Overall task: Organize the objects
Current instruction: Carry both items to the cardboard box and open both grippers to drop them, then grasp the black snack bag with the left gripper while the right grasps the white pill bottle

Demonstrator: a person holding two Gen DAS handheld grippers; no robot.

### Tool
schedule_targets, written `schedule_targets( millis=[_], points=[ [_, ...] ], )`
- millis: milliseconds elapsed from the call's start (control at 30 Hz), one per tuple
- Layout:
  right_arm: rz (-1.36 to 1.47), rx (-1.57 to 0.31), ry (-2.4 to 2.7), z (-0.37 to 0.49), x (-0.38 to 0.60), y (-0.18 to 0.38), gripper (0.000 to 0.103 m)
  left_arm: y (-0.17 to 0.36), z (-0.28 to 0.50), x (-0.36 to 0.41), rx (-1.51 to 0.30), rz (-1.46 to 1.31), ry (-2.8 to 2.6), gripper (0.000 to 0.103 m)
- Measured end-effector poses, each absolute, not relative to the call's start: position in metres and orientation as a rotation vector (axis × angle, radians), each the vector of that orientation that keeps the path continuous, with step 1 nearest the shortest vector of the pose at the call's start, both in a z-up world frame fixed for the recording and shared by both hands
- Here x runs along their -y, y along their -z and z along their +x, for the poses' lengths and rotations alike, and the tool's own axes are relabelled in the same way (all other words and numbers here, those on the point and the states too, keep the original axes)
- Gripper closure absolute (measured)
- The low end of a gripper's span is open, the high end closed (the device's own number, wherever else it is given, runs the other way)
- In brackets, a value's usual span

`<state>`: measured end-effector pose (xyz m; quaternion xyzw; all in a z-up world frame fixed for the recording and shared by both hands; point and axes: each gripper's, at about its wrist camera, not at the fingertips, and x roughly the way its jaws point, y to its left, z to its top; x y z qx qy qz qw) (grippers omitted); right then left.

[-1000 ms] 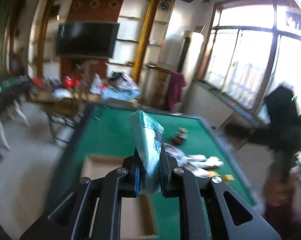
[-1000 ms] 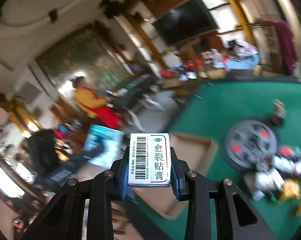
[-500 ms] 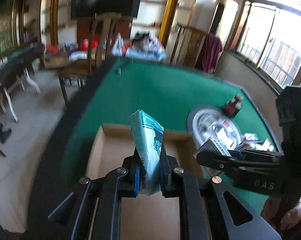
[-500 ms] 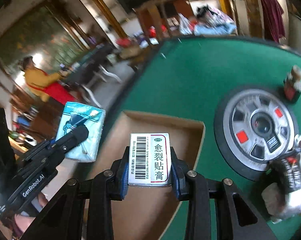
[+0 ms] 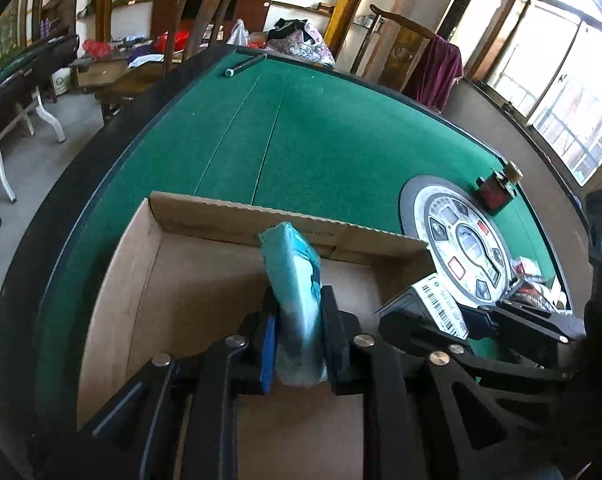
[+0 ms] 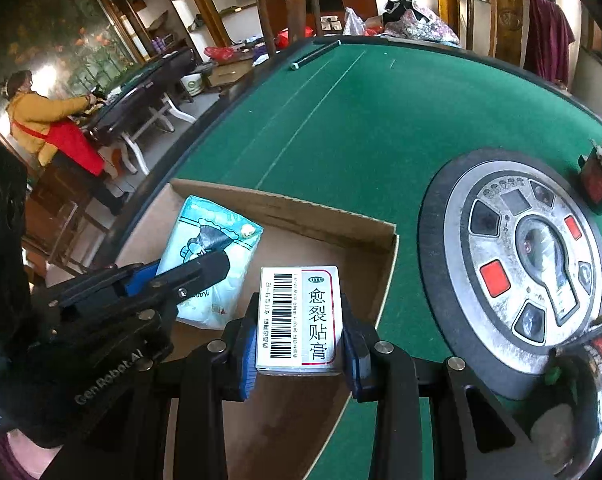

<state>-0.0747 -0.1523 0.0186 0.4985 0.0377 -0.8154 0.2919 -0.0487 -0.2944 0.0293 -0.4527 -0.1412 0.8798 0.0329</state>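
Observation:
My left gripper (image 5: 299,336) is shut on a teal tissue pack (image 5: 295,280) and holds it upright over the open cardboard box (image 5: 237,216) on the green table. In the right wrist view the pack (image 6: 217,240) and the left gripper (image 6: 189,276) hang over the box's left half. My right gripper (image 6: 299,344) is shut on a white medicine box (image 6: 299,316) with a barcode and holds it over the cardboard box (image 6: 301,216), near its right wall. The medicine box also shows in the left wrist view (image 5: 441,308).
A round grey control panel (image 6: 525,256) is set in the table right of the box, with a small red item (image 6: 599,184) beyond it. Several small packets (image 5: 537,284) lie at the right. A dark rod (image 5: 245,65) lies at the far edge. Chairs and another table stand beyond.
Both grippers have come lower and closer over the cardboard box, each still holding its object. The right gripper now sits close beside the left one.

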Motion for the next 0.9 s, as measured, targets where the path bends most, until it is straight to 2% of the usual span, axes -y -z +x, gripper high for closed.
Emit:
schedule_targets(
  millis=[233, 300, 500, 567, 633, 700, 800, 900],
  points=[
    [1.273, -0.153, 2.258, -0.078, 0.148, -0.023, 0.063, -0.028, -0.049, 0.306, 0.55, -1.405, -2.735, 0.052],
    [1.277, -0.118, 2.237, -0.08, 0.146, -0.025, 0.051, -0.032, -0.045, 0.311, 0.563, -1.397, -2.752, 0.049],
    [1.213, -0.083, 2.272, -0.068, 0.133, -0.047, 0.036, -0.062, -0.016, 0.311, 0.6, -1.299, -2.848, 0.039],
    [1.176, -0.073, 2.302, -0.061, 0.121, -0.06, 0.028, -0.073, -0.001, 0.302, 0.621, -1.245, -2.856, 0.033],
    [1.151, -0.059, 2.331, -0.056, 0.111, -0.073, 0.023, -0.079, 0.018, 0.289, 0.645, -1.159, -2.846, 0.022],
    [1.124, -0.033, 2.36, -0.049, 0.09, -0.086, 0.017, -0.076, 0.031, 0.272, 0.639, -1.116, -2.84, 0.019],
    [1.113, 0.003, 2.402, -0.04, 0.055, -0.099, 0.015, -0.059, 0.035, 0.252, 0.613, -1.181, -2.786, 0.019],
    [1.131, 0.029, 2.447, -0.035, 0.017, -0.1, 0.014, -0.046, 0.039, 0.246, 0.666, -1.249, -2.722, 0.019]
  ],
)
